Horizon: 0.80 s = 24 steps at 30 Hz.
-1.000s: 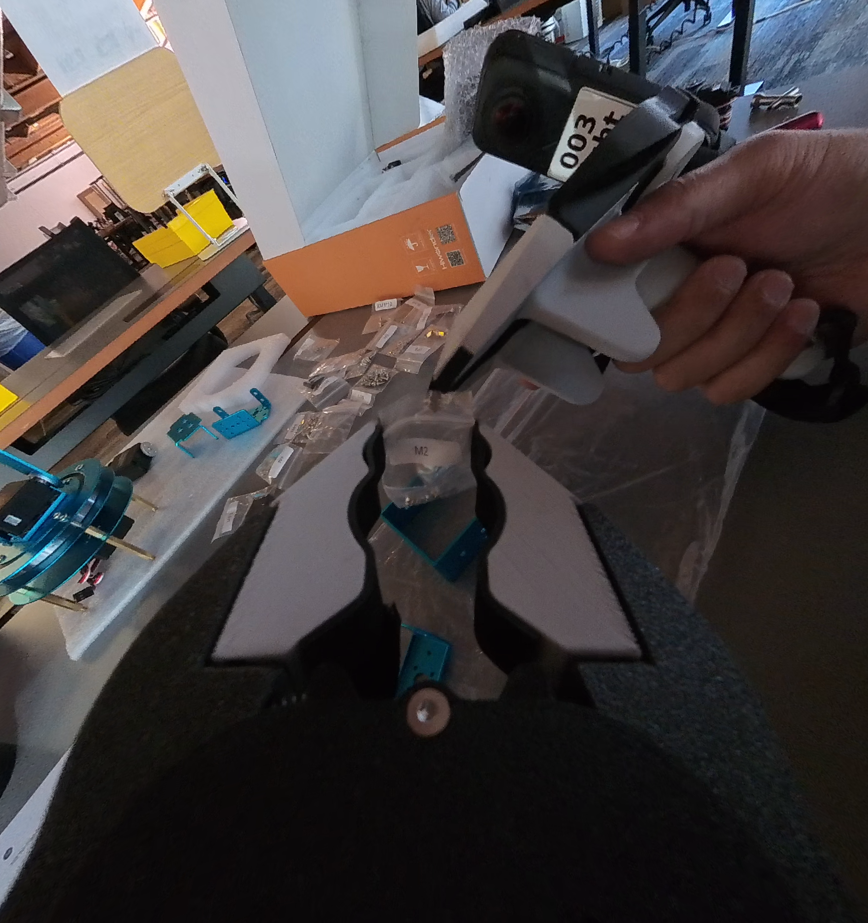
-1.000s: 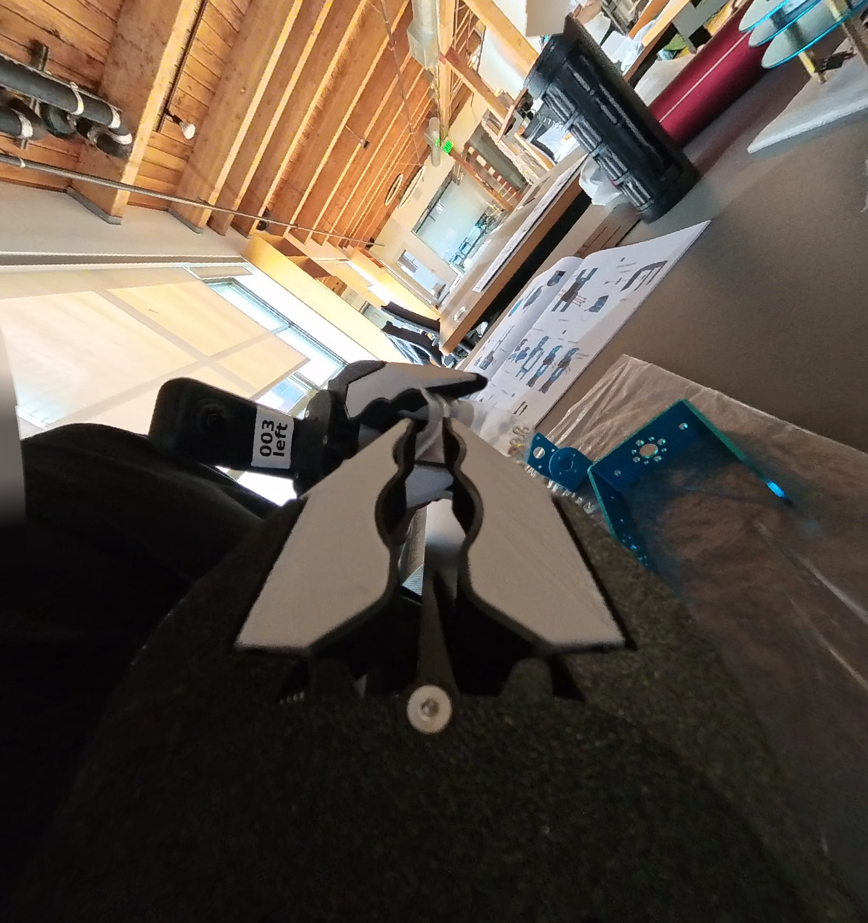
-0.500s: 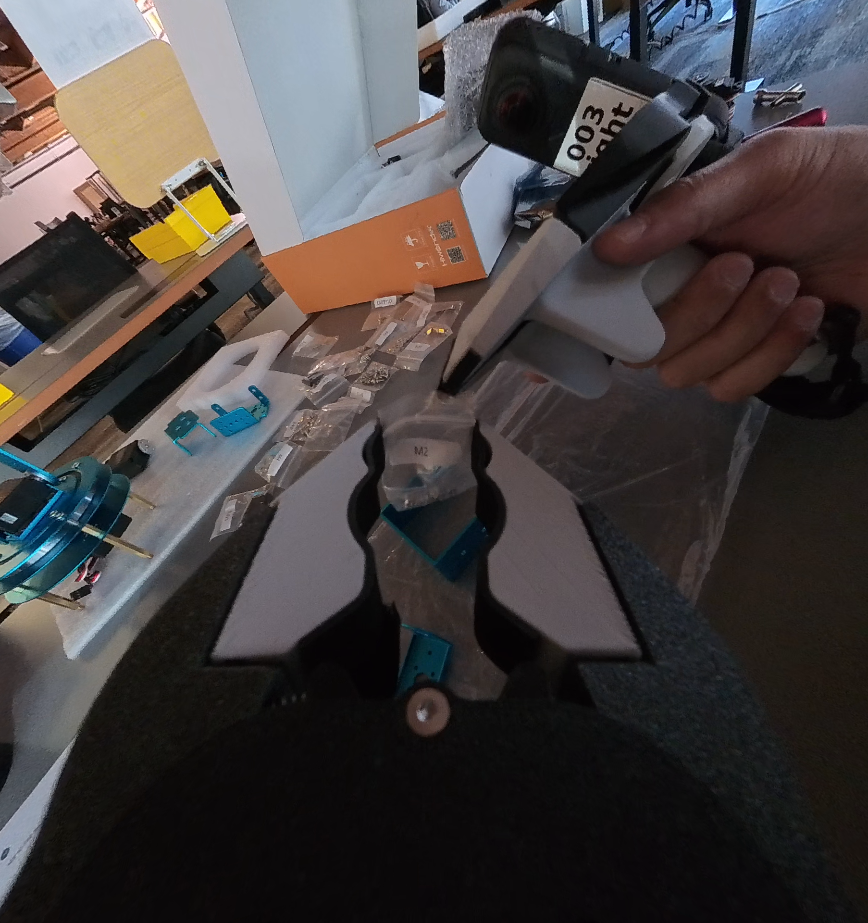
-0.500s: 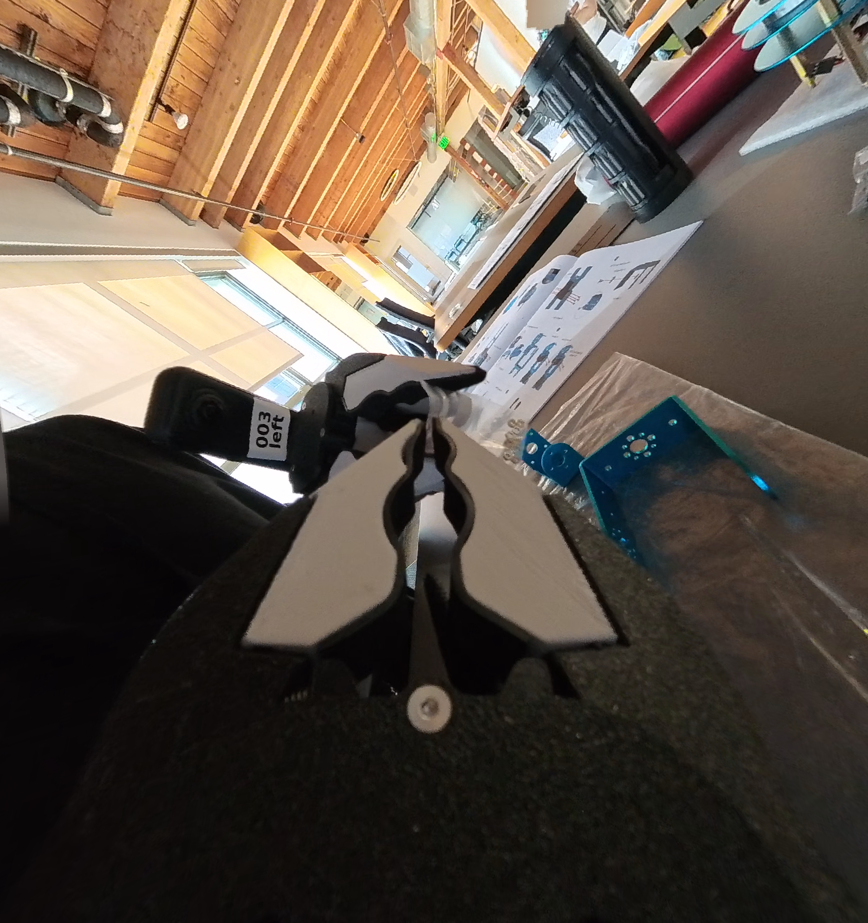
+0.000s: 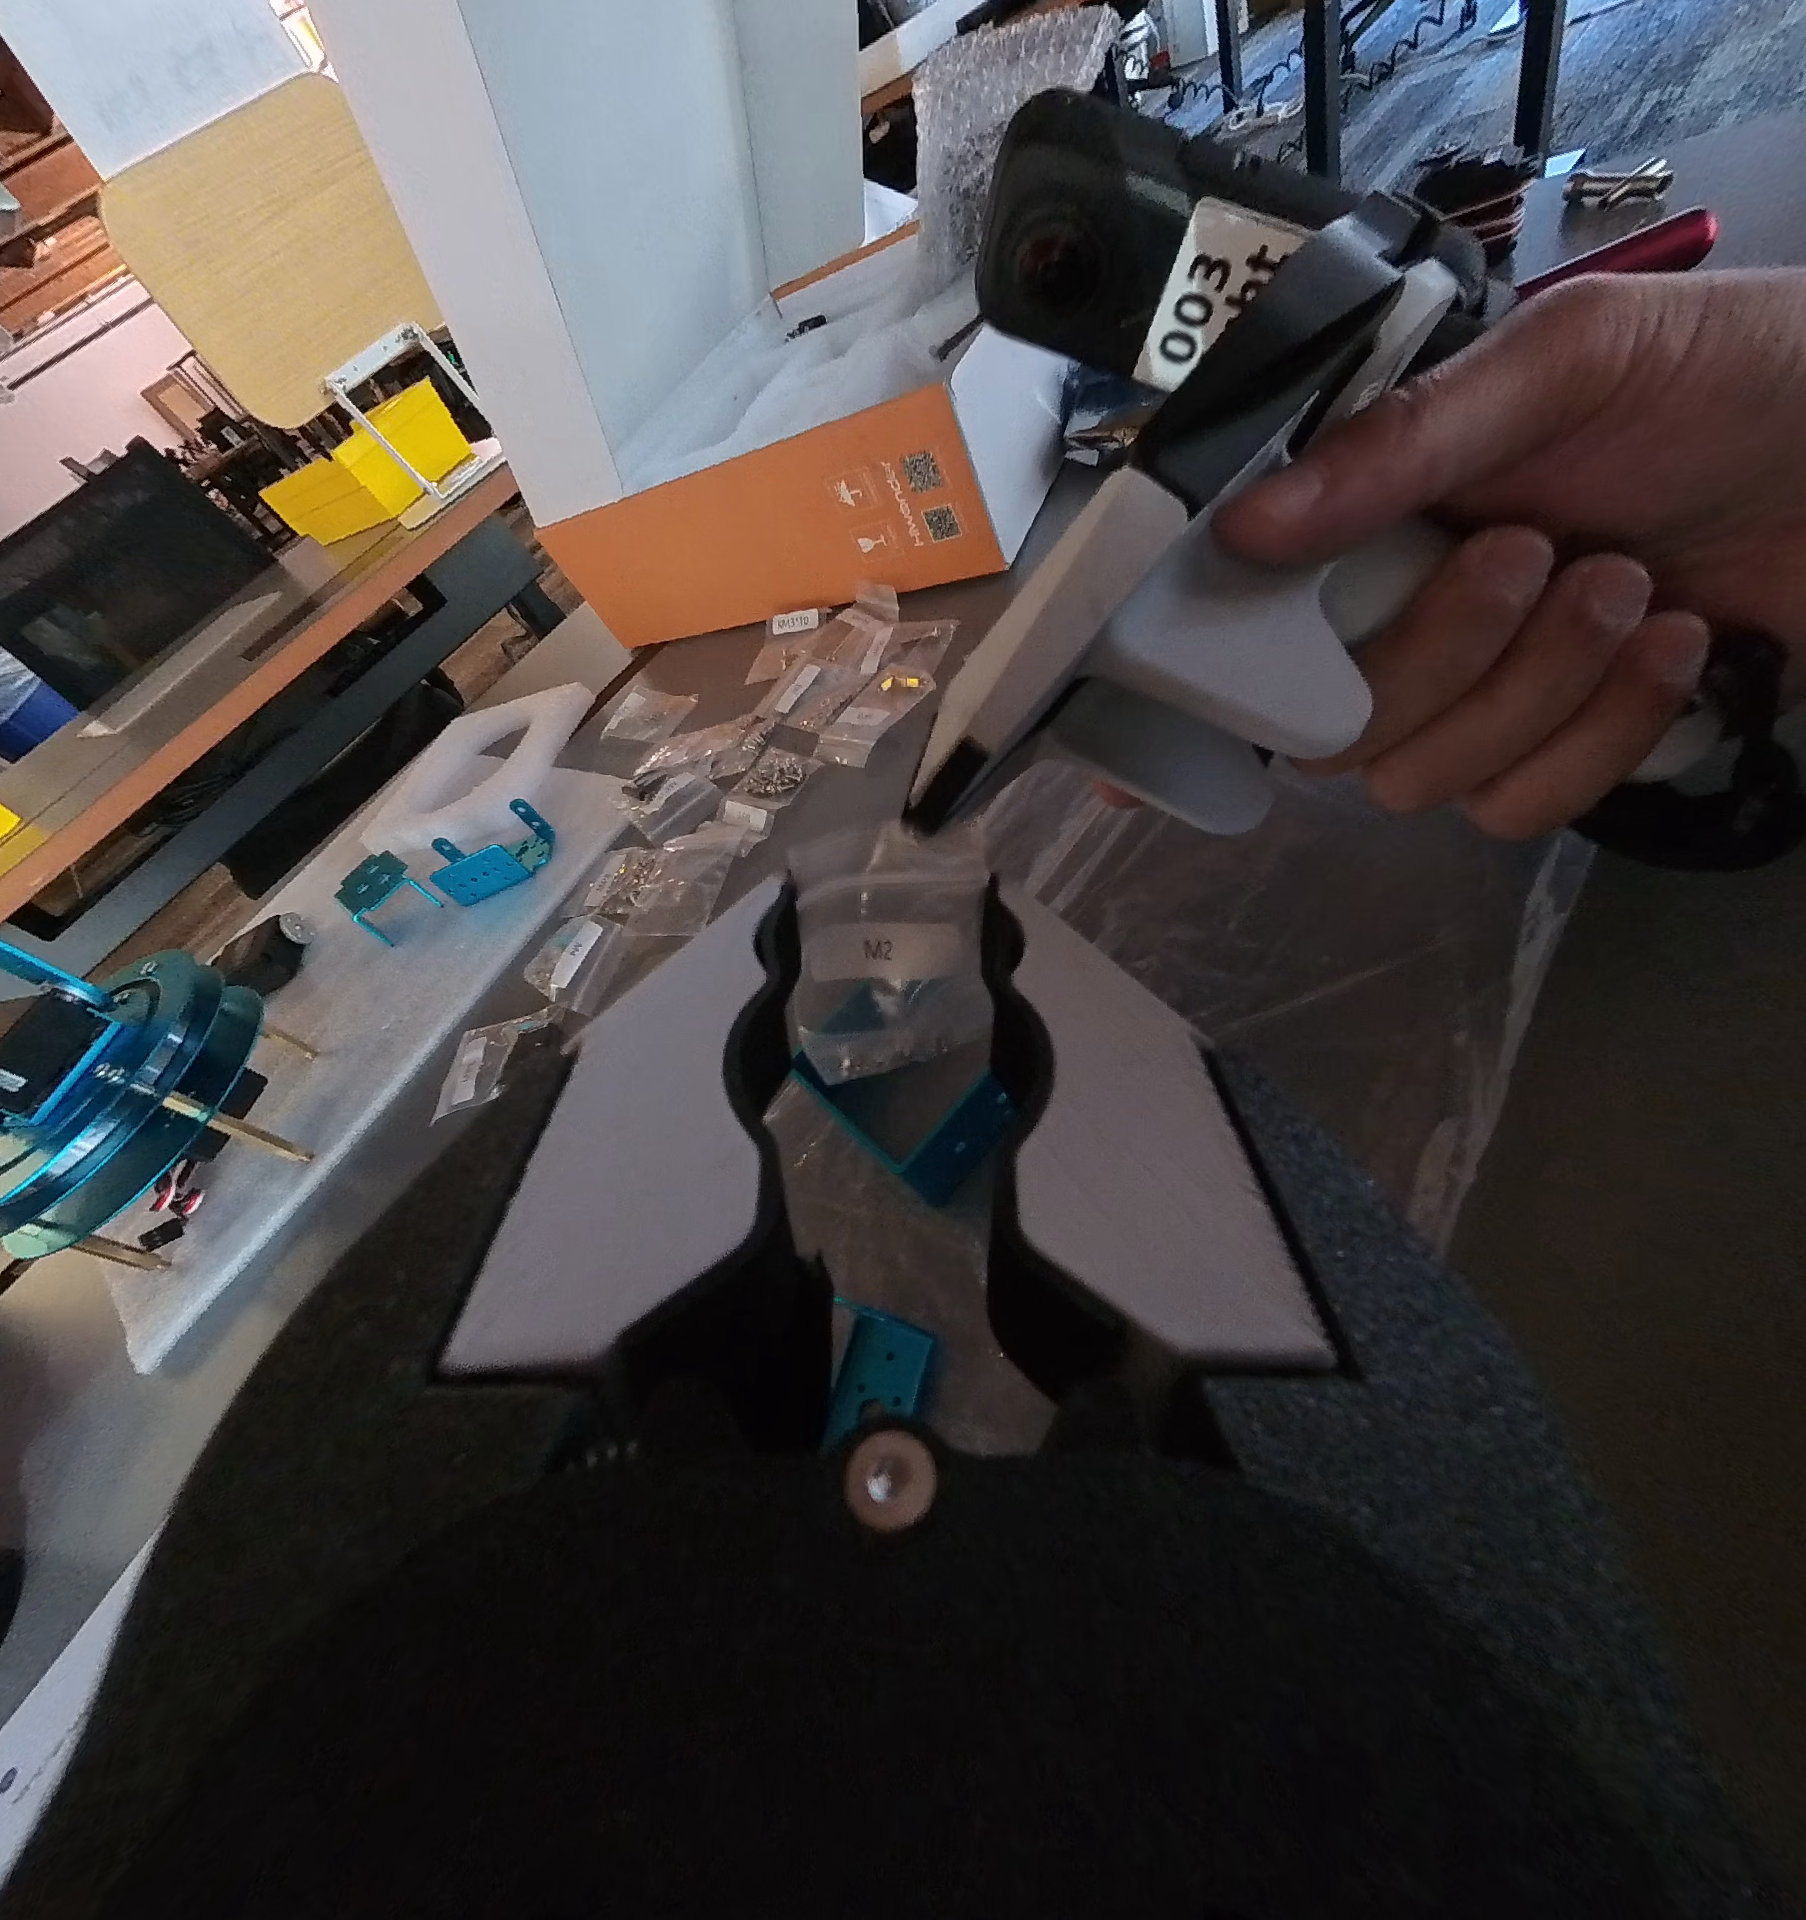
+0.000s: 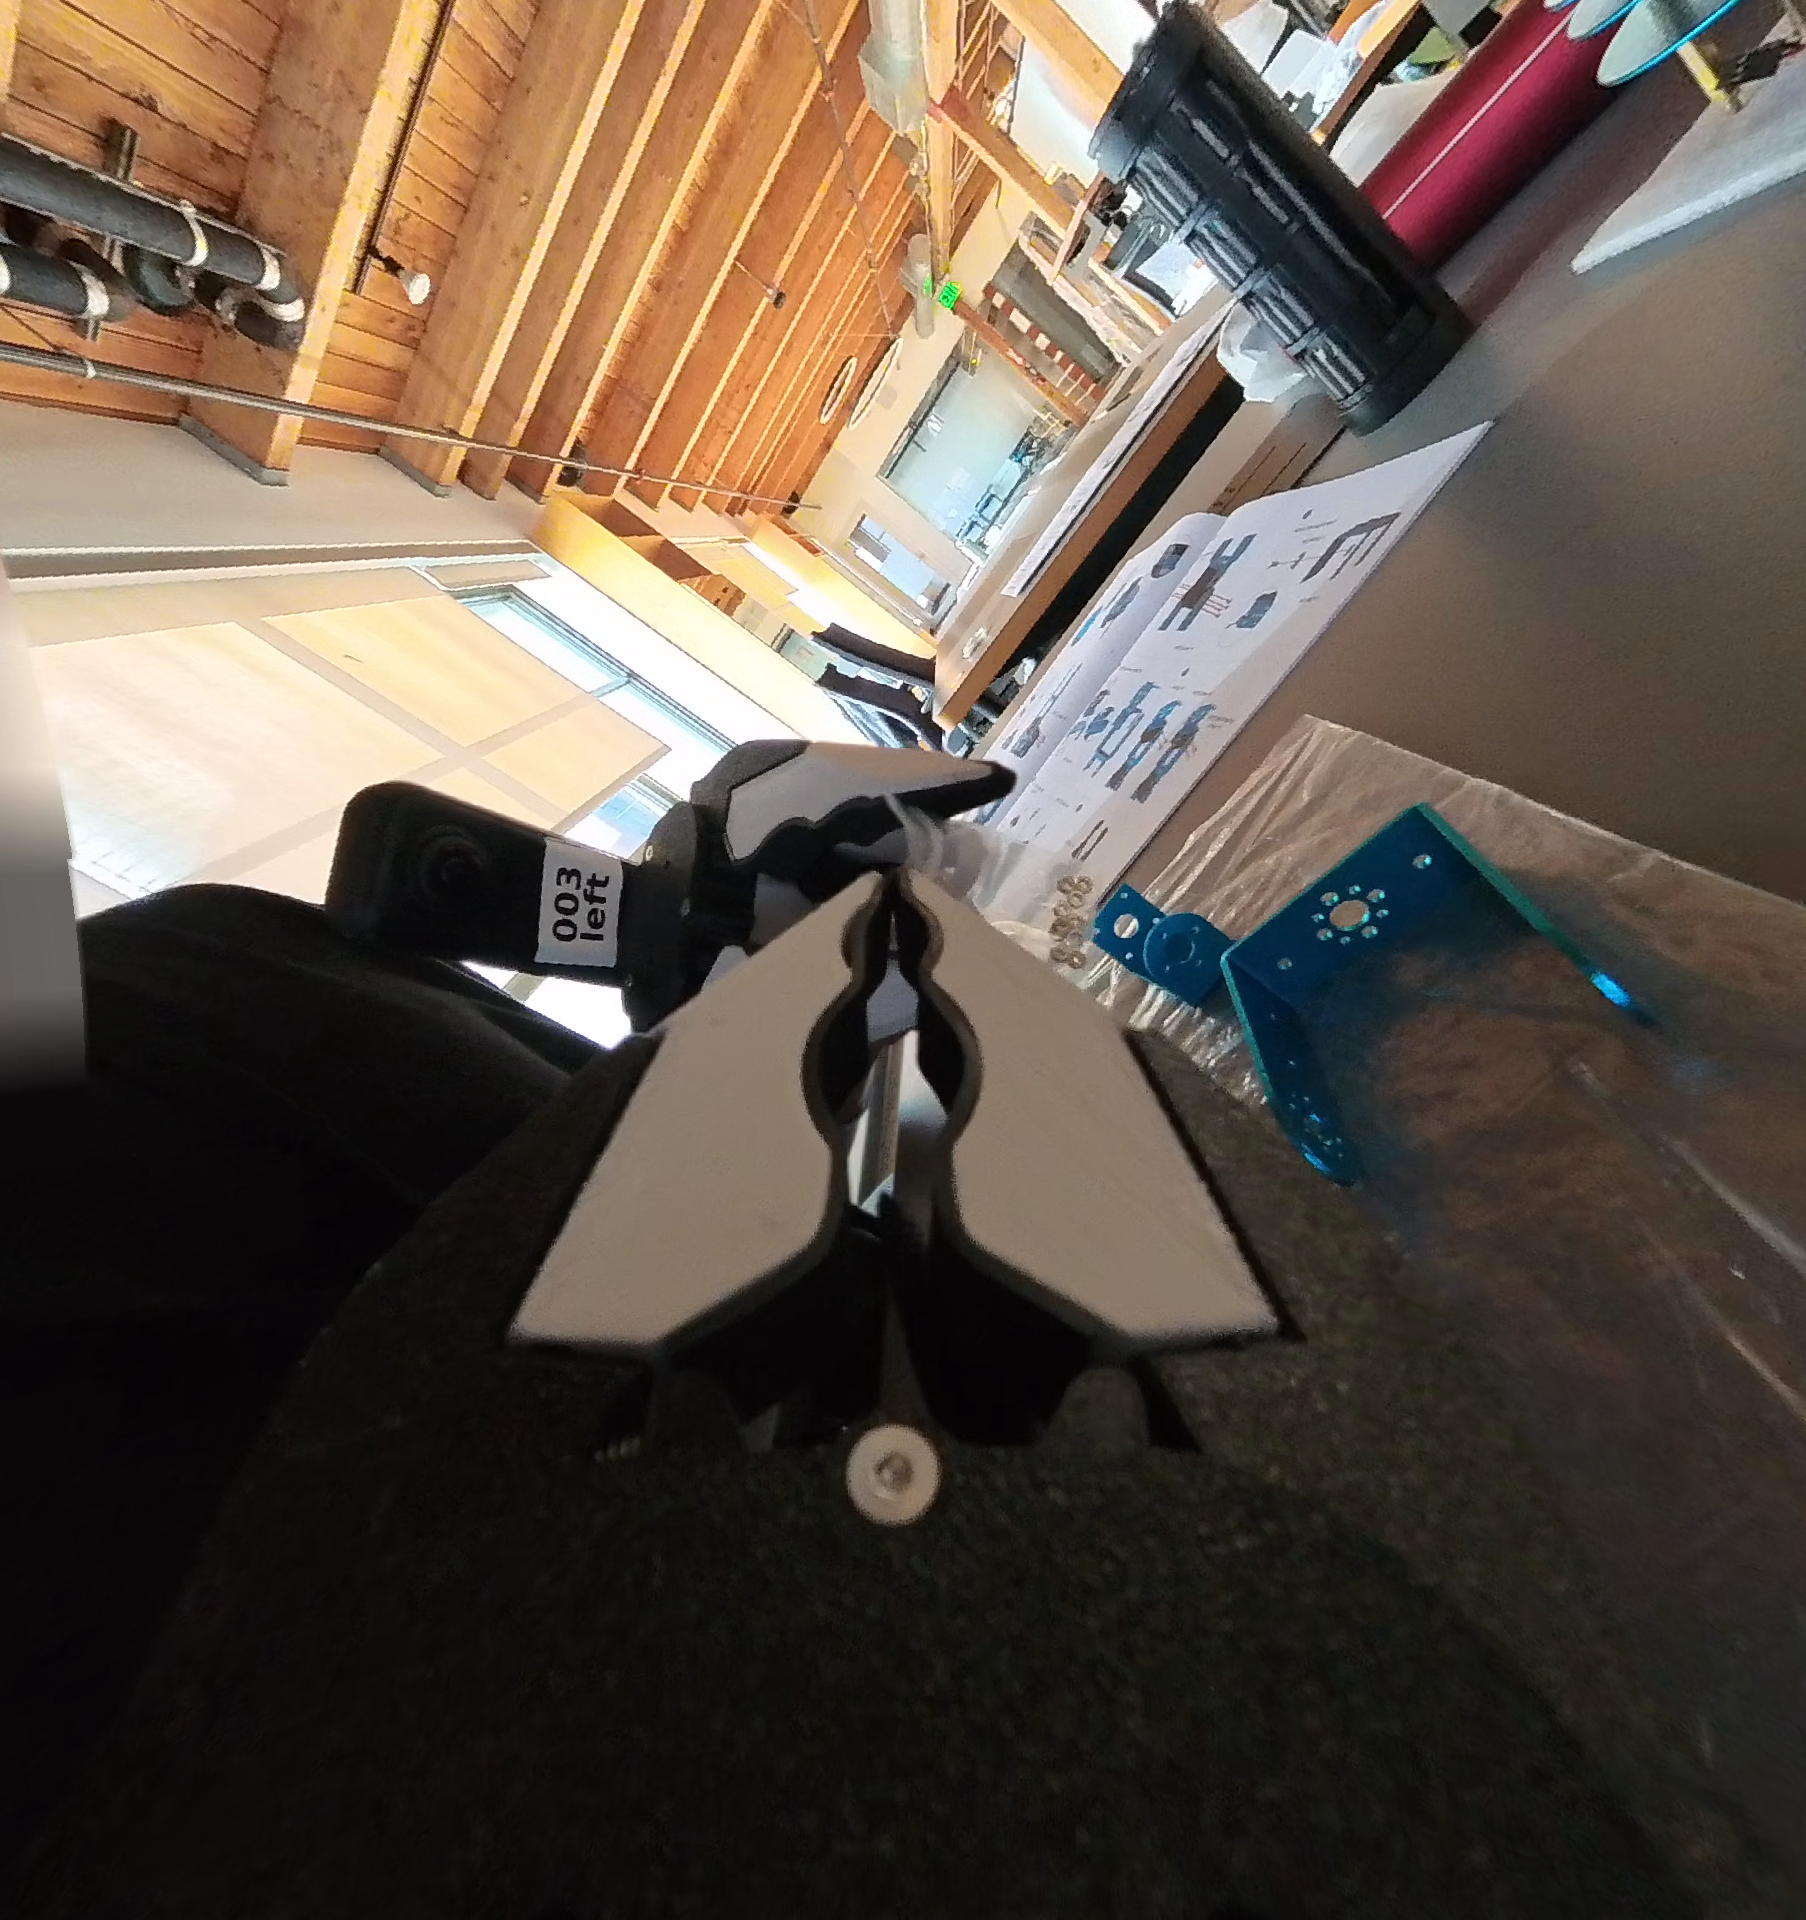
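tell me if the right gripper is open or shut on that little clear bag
Shut. The right gripper has its tips pinched on the top edge of the small clear bag, which the left gripper holds too.

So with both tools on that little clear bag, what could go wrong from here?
1. The small clear bag is pinched by the left tool and, at its top edge, by the right tool; opposing pulls could tear it and spill its contents.
2. The right tool grips only the thin top edge, so it may slip off.
3. Anything spilled could land among the other little bags or on the crinkled plastic sheet and get lost.
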Each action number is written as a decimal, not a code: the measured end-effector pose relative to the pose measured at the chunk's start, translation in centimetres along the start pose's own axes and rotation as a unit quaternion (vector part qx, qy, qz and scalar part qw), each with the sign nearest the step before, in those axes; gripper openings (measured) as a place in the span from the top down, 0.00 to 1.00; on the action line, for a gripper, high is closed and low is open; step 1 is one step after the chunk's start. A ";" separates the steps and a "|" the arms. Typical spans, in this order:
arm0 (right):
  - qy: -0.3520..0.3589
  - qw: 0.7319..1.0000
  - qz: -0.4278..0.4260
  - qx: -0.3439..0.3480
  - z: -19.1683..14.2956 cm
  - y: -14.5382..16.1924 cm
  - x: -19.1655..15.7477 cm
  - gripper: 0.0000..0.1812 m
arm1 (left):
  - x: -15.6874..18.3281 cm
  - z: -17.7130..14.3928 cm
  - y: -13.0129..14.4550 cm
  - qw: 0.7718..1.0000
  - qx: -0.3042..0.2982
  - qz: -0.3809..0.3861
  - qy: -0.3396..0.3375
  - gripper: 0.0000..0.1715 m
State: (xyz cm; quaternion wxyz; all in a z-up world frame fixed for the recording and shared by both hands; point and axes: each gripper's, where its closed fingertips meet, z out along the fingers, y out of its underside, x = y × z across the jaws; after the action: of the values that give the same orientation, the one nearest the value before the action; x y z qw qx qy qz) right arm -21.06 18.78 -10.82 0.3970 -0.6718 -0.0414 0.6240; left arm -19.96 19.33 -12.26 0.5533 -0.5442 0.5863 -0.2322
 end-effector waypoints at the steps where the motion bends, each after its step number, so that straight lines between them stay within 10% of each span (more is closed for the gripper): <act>1: 0.003 1.000 -0.003 0.002 -0.1 -0.1 0.0 1.00 | 0.0 0.0 0.1 1.000 -0.003 -0.001 0.001 0.80; 24: 0.041 0.998 -0.031 -0.019 0.7 0.3 0.6 0.96 | 0.0 -0.9 0.9 0.999 -0.011 -0.034 0.002 0.80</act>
State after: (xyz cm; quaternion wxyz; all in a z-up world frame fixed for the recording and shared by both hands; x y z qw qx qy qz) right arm -21.67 19.21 -11.41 0.4044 -0.7028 -0.0577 0.5825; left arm -21.09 19.33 -12.82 0.5375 -0.5696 0.5712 -0.2458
